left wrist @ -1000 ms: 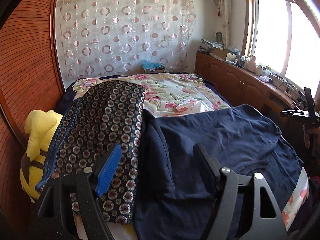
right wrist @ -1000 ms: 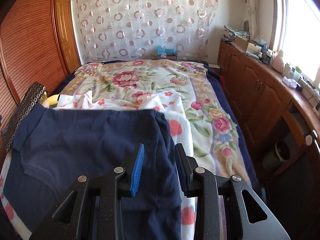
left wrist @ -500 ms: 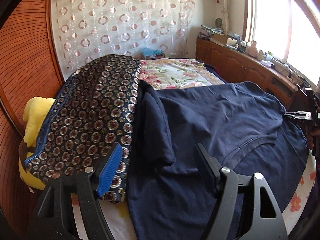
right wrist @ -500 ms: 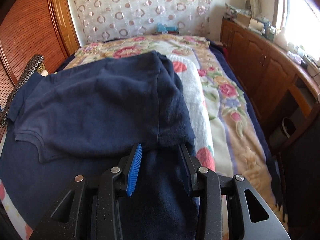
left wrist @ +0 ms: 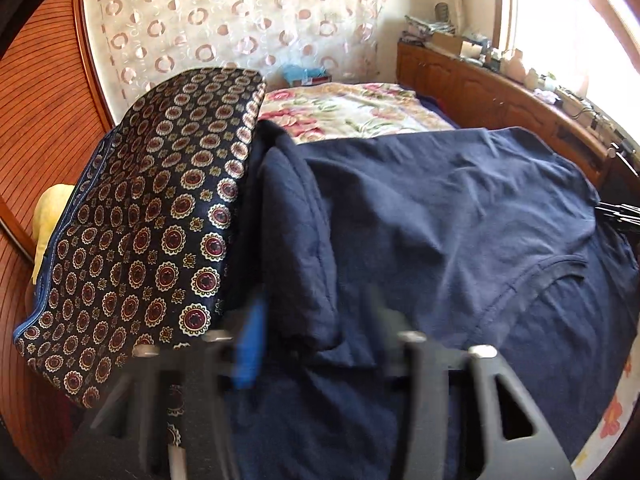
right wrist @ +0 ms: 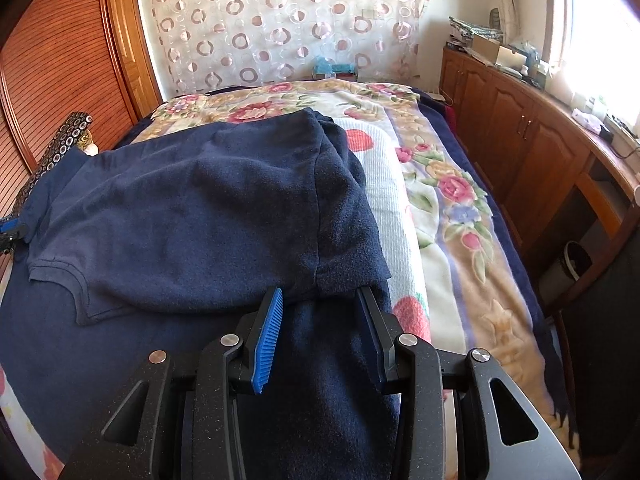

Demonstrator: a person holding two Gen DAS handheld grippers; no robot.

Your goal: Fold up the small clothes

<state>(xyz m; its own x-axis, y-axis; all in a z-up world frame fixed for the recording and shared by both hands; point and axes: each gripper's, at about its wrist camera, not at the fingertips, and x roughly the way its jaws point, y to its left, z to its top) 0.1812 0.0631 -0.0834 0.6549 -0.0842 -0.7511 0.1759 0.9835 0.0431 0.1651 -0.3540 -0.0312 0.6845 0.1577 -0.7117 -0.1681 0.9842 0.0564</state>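
Observation:
A navy T-shirt (left wrist: 440,220) (right wrist: 180,208) lies spread across the bed on more navy cloth, neckline (left wrist: 552,268) toward the near edge. My left gripper (left wrist: 316,320) is blurred and its jaws are closing. The shirt's folded left sleeve (left wrist: 296,232) sits between them, with a gap still showing on each side. My right gripper (right wrist: 320,296) stands open low over the navy cloth, its fingertips at the hem of the right sleeve (right wrist: 344,208). Each gripper shows at the edge of the other's view: the right gripper (left wrist: 618,214), the left gripper (right wrist: 10,230).
A dark cushion with round medallions (left wrist: 160,220) (right wrist: 60,140) leans against the shirt's left side, and a yellow plush toy (left wrist: 48,216) lies behind it. A floral blanket (right wrist: 460,200) covers the bed. Wooden cabinets (right wrist: 520,128) and a bin (right wrist: 572,260) line the right; a slatted wardrobe (left wrist: 40,100) stands left.
Both grippers have sunk toward the shirt. The left gripper's jaws have started to narrow around the left sleeve. The right gripper's jaws kept their width.

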